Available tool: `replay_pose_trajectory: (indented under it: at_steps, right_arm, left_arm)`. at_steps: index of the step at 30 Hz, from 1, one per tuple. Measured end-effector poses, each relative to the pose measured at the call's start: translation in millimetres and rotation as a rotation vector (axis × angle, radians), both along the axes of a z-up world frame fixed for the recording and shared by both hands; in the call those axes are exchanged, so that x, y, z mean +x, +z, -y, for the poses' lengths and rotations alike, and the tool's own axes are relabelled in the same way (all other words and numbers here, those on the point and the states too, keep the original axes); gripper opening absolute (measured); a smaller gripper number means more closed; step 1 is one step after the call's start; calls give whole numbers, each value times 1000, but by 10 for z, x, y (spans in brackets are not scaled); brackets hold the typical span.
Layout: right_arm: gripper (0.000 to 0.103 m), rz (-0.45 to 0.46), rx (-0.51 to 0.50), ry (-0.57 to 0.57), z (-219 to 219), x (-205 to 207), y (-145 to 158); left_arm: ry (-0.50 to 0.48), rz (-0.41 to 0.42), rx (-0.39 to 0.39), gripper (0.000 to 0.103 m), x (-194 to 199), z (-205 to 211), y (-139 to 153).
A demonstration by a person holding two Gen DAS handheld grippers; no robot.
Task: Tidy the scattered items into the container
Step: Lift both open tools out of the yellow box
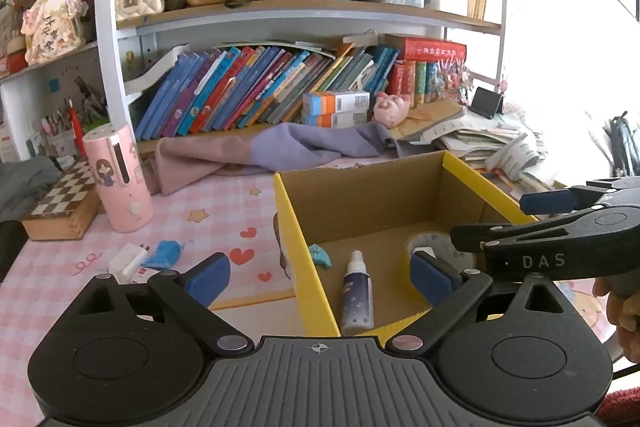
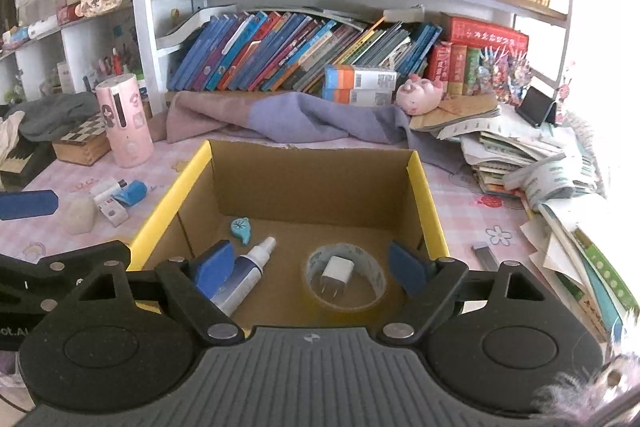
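A yellow-rimmed cardboard box (image 2: 424, 199) stands on the pink checked table; it also shows in the left wrist view (image 1: 288, 215). Inside lie a teal charm (image 2: 241, 229), a spray bottle (image 2: 248, 273), and a tape roll (image 2: 347, 277) with a white charger plug (image 2: 335, 275) in its hole. My right gripper (image 2: 314, 269) is open and empty above the box. My left gripper (image 1: 320, 277) is open and empty, straddling the box's left wall. Left of the box lie a white plug (image 1: 126, 261), a blue item (image 1: 164, 254) and a pale stone-like object (image 2: 82, 215).
A pink cylinder (image 1: 120, 179) and a chessboard box (image 1: 64, 203) stand at the left. A purple cloth (image 2: 288, 119) lies behind the box below bookshelves. A pile of papers and books (image 2: 540, 163) fills the right side. A small dark strip (image 2: 485, 255) lies right of the box.
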State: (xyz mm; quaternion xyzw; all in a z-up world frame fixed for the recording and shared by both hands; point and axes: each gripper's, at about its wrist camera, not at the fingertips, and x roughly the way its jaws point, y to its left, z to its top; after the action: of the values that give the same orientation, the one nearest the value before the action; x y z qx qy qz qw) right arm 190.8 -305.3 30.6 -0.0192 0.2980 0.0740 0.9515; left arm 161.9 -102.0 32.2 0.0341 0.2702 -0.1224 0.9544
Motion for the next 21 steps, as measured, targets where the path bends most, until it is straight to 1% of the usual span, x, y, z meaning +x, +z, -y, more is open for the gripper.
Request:
replay_pose_trajectory:
  at_steps: [10,21]
  right_arm:
    - [85,27,-7,-104,-131,-429,55]
    - [87,48,-24,-175,-436,-1043,76]
  left_arm:
    - [-67,12,-11,98,-292,-153,-16]
    - [-65,6,-41,98,-728,-560,-7]
